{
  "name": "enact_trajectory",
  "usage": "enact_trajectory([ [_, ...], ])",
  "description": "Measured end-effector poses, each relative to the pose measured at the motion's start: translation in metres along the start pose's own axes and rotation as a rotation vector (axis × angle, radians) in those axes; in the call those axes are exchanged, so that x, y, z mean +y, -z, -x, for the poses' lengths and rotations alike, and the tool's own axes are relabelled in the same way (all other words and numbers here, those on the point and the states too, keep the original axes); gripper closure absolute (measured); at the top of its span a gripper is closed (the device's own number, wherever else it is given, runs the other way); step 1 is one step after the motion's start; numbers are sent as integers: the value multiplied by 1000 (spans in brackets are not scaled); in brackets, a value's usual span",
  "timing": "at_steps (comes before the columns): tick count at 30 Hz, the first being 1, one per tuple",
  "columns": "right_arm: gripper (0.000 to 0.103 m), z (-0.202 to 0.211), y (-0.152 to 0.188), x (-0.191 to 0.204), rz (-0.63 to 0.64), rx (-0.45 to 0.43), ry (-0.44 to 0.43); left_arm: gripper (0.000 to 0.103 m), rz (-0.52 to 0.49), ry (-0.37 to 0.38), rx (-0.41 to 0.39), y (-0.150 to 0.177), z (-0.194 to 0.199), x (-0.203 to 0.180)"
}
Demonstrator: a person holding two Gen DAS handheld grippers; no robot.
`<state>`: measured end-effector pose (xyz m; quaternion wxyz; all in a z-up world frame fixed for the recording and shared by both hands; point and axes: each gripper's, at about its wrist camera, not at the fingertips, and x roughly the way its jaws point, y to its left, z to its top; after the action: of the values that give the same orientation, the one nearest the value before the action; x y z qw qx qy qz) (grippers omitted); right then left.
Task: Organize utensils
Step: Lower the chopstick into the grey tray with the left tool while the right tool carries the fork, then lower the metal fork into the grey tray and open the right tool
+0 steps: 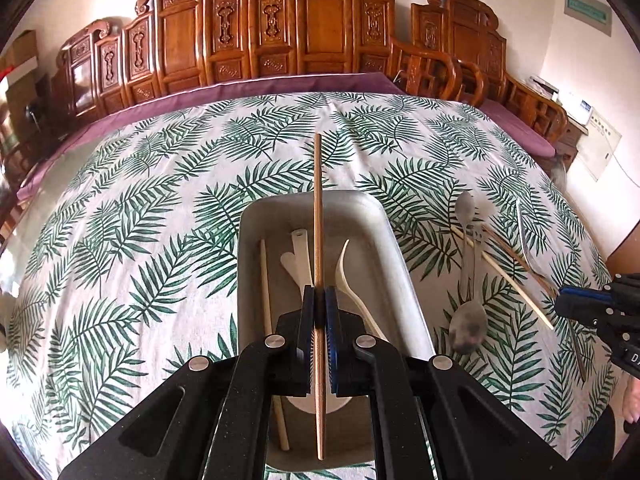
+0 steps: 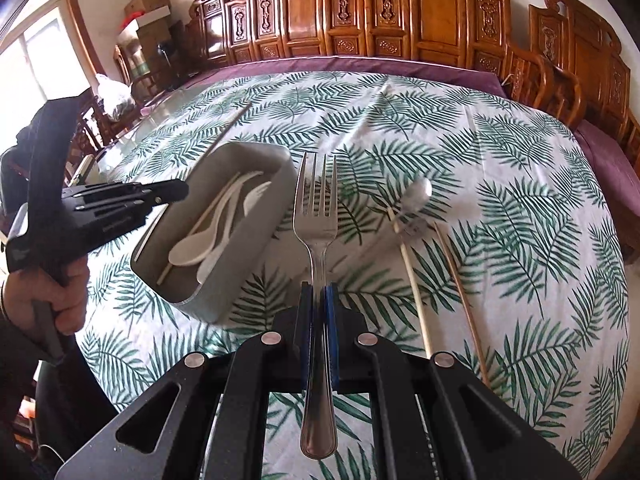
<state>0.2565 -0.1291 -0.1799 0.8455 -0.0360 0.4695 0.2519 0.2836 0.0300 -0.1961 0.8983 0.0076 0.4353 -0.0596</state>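
Centre frame in the left wrist view, the left gripper (image 1: 319, 300) clamps a brown chopstick (image 1: 318, 208) above the grey tray (image 1: 256, 264). Centre of the right wrist view, the right gripper (image 2: 319, 300) pinches a steel fork (image 2: 316, 216) over the leaf-print cloth (image 2: 500, 208).

Both cameras sit just behind their gripper fingers, angled down across the leaf-print tablecloth (image 1: 120, 240) toward the carved wooden screen (image 1: 320, 20). The left wrist view hangs close above the grey tray (image 1: 384, 240); the right wrist view sees that tray (image 2: 264, 216) from its right. The 2 views share tray, cloth and screen.
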Motion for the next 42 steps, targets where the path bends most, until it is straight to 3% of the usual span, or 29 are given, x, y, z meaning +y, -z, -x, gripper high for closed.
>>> enact_trajectory([
  [12,94,-14,-20,33,32,6,-21,99,6,28,6,10,-2,7],
  [26,94,-33,-40,72,55,-1,-58,97,15,18,-57,22,47,38],
  [33,95,-51,-54,94,59,7,-66,83,27,-22,-117,32,73,57],
  [36,95,-59,-60,101,59,10,-62,72,32,-34,-141,35,82,64],
  [39,95,-68,-66,105,55,20,-56,54,24,-53,-160,36,87,67],
  [42,95,-76,-70,108,51,28,-50,49,21,-68,-170,36,90,72],
])
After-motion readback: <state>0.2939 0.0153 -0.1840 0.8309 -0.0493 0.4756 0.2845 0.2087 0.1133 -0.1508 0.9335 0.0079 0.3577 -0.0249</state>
